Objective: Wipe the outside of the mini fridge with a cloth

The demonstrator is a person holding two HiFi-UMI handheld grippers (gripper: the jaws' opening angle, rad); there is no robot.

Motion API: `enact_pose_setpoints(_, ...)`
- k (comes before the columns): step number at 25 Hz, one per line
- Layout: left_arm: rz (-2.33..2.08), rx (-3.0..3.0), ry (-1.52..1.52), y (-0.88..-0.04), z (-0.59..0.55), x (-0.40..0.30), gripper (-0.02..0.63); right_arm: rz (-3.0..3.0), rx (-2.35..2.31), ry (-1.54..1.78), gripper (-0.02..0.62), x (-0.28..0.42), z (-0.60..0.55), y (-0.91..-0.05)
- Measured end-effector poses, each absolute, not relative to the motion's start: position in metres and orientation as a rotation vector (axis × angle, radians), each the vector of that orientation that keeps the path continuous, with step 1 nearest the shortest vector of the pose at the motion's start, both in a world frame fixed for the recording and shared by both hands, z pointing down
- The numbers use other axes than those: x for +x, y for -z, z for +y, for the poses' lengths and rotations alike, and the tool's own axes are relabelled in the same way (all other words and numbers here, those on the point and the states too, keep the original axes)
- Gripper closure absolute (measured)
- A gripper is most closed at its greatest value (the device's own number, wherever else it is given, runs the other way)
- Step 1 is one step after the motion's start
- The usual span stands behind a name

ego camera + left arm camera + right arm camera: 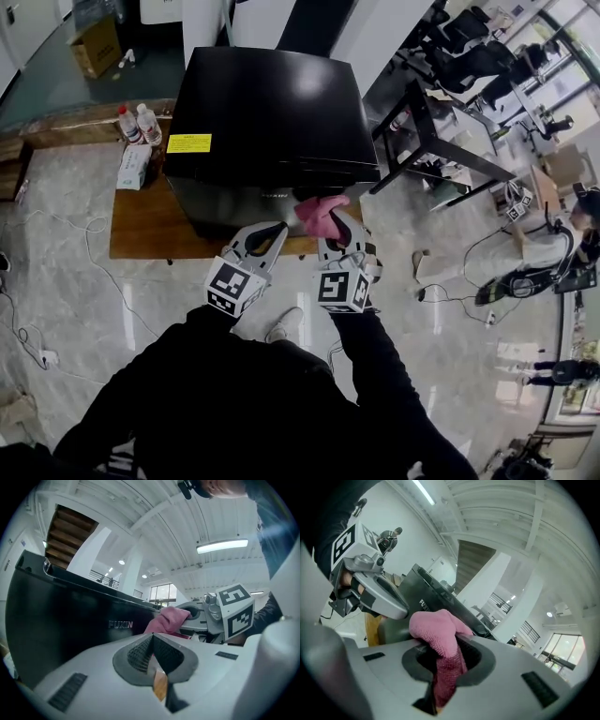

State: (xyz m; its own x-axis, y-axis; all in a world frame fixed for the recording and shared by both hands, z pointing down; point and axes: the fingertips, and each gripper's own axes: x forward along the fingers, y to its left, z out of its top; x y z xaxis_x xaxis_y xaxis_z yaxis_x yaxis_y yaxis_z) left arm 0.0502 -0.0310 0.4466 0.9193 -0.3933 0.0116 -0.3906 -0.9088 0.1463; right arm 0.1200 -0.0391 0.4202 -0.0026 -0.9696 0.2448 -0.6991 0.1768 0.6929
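- Right gripper (334,228) jaws are clamped on the pink cloth (317,213), bunched just ahead of them at the mini fridge (272,122) front's top edge.
- Left gripper (266,236), just beside it, is closed and empty.
- We judge the front wipe is in hand; next we press and sweep across.

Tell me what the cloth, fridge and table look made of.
Cloth: pink, likely microfibre or terry; a nubby looped pile shows. Fridge: black, glossy, probably painted metal or plastic; bright glare sits on its top. Table: brown, matte, seemingly wood or wood laminate; grain unclear.
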Motion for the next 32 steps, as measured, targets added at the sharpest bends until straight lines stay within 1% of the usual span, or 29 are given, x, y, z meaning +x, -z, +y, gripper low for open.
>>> enact_pose_setpoints(6, -0.692, 2.929, 0.009, -0.449, -0.034, 0.067, 0.600, -1.821, 1.510, 0.511, 0.537, 0.127, -0.055, -0.430)
enact_pose_setpoints(13, -0.854, 2.882, -0.001, -0.457, -0.046, 0.071, 0.600, -1.908, 1.422, 0.574, 0.537, 0.130, -0.061, -0.442)
enact_pose_setpoints(21, -0.930, 2.817, -0.049, -0.496, -0.048, 0.074, 0.600, -1.977, 1.310, 0.509, 0.537, 0.129, -0.061, -0.501)
enact_pose_setpoints(32, -0.948, 2.726, -0.254, -0.597, -0.048, 0.080, 0.600, -1.975, 1.126, 0.353, 0.537, 0.133, -0.061, -0.615)
